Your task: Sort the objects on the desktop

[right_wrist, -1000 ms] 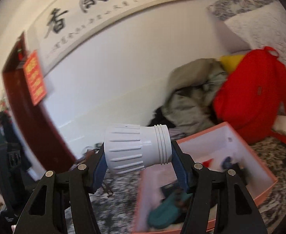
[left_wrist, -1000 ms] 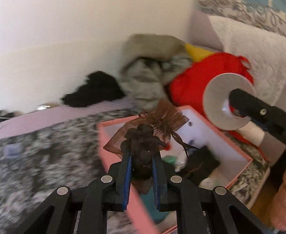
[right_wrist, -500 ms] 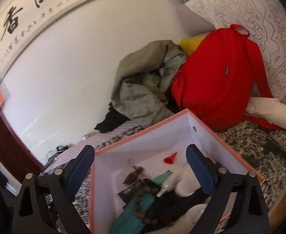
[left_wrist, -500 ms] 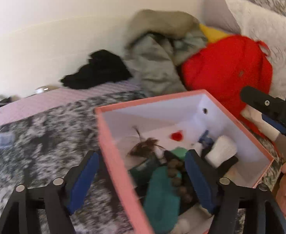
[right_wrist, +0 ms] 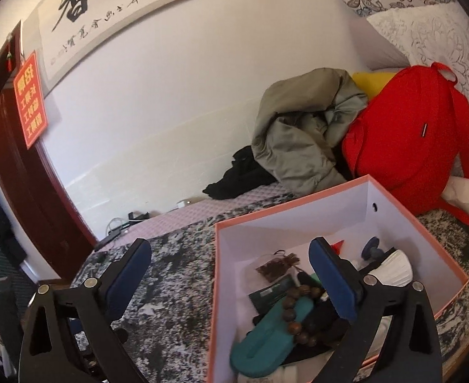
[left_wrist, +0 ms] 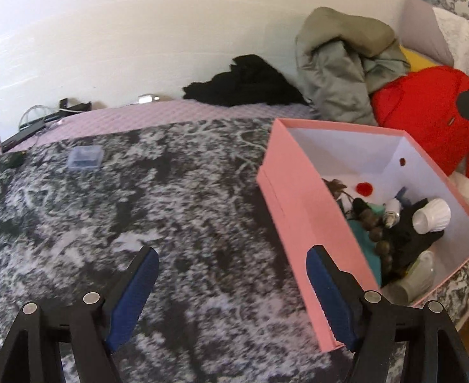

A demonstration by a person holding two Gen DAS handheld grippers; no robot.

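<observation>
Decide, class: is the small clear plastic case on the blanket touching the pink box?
Apart. The left wrist view shows the clear plastic case lying well left of the pink box, with bare patterned blanket between them.

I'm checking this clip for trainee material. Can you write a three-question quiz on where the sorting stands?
1. True or false: the left tool is holding something.
2. Which lies outside the pink box? A) bead bracelet B) clear plastic case C) white bulb
3. Fill in: the brown mesh pouch lies ___ the box.

Key: 1 false, both it and the right tool are open and empty; 2 B, it sits on the patterned blanket; 3 inside.
</observation>
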